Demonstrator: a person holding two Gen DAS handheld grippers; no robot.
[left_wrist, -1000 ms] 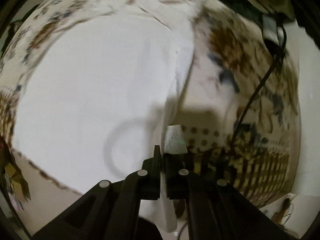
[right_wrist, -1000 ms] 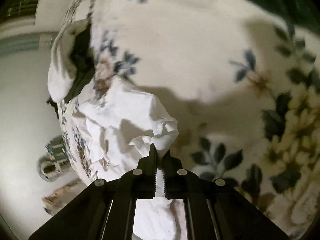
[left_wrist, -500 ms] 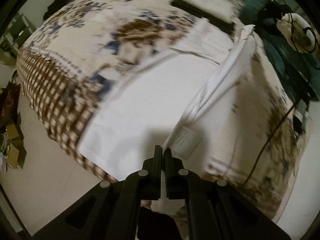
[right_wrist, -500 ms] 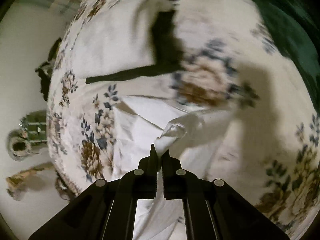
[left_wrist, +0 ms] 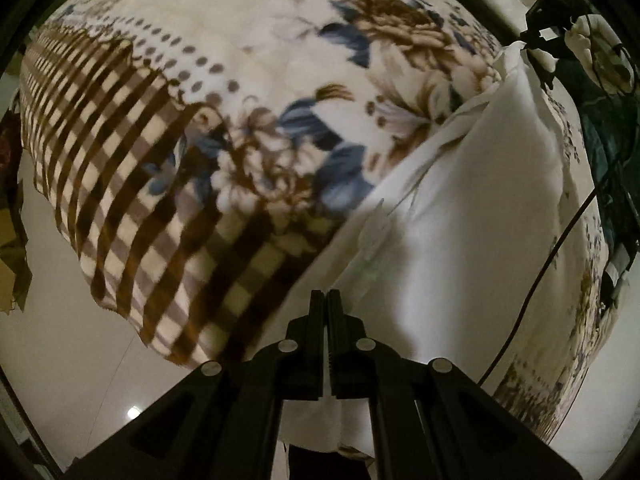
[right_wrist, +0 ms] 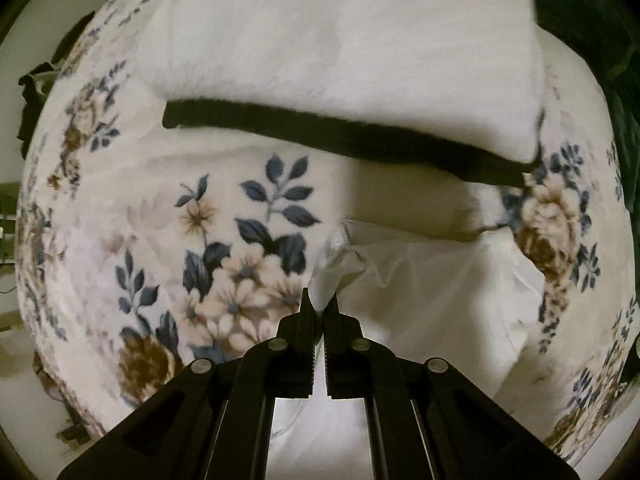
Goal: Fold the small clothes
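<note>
A white garment (left_wrist: 472, 208) lies on a floral blanket (left_wrist: 280, 80) over a bed. My left gripper (left_wrist: 327, 300) is shut on the garment's near edge, beside its care label (left_wrist: 370, 236); cloth hangs below the jaws. In the right wrist view my right gripper (right_wrist: 320, 304) is shut on a bunched corner of the same white garment (right_wrist: 432, 280), which spreads to the right over the blanket (right_wrist: 224, 248).
A folded white cloth on a black one (right_wrist: 344, 60) lies at the far side of the bed. The blanket's checked border (left_wrist: 132, 184) hangs over the bed edge above a pale floor. A black cable (left_wrist: 548, 256) runs down the right. Dark green fabric (left_wrist: 612, 152) lies far right.
Both grippers have carried the garment's edge across, folding it over itself to one side; the views have swung, so bare floral blanket now fills the left of each.
</note>
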